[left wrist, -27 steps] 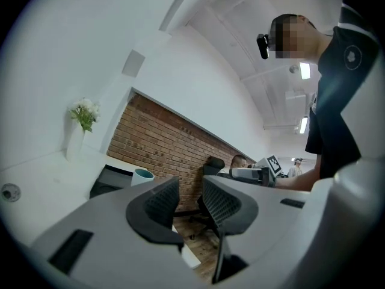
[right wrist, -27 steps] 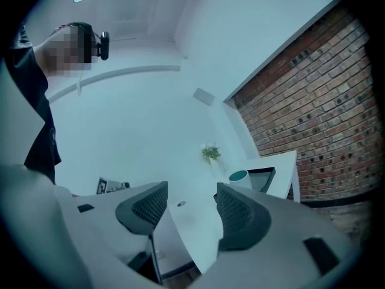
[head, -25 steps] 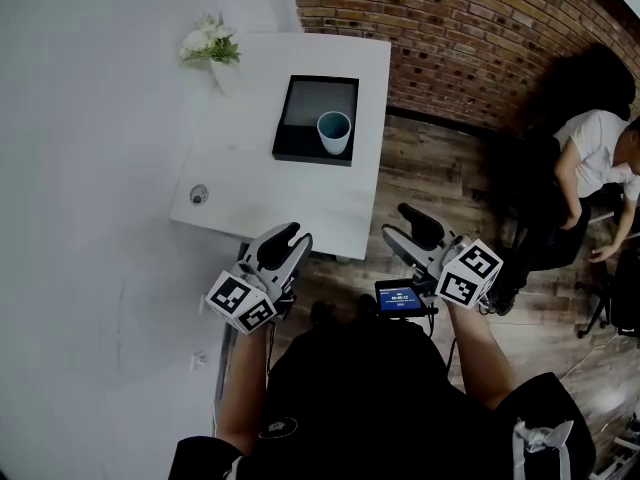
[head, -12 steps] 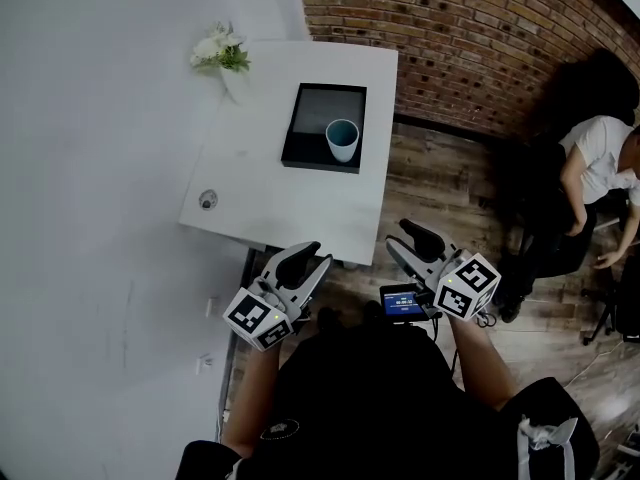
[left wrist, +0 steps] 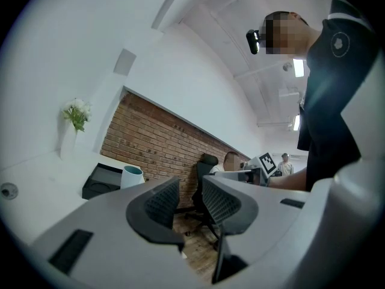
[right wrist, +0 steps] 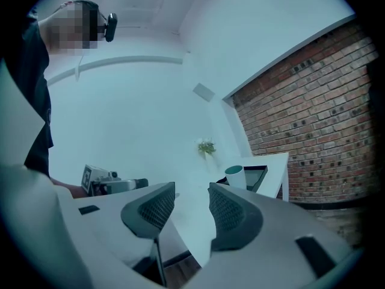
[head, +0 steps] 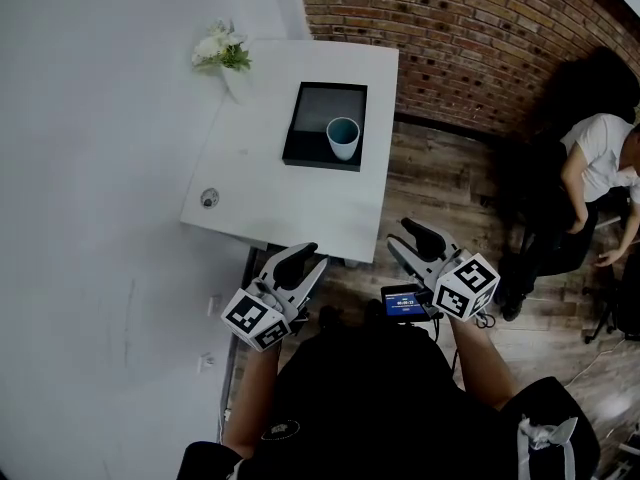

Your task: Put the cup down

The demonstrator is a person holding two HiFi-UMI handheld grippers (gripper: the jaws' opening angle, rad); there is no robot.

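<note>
White cup (head: 342,137) stands upright in the black tray (head: 320,108) on the far bench (head: 290,203). Left gripper (head: 308,258) and right gripper (head: 403,236) hang near the person, fingers together, empty. The task looks done.

Room fittings and furniture, seen from above

White rectangular table (head: 300,208) set against a plain white wall (head: 100,168); on it a shallow black rectangular tray (head: 318,113) near the far right edge, a slim white vase of white flowers with green leaves (head: 222,50) at the far left corner, and a small round metal fitting (head: 209,199) near the left edge. Red brick wall (head: 470,38) behind the table. Brown wooden plank floor (head: 440,188) to the right. Seated person in a white shirt (head: 600,158) at the far right, well apart from the table, beside a black office chair (left wrist: 207,159).
</note>
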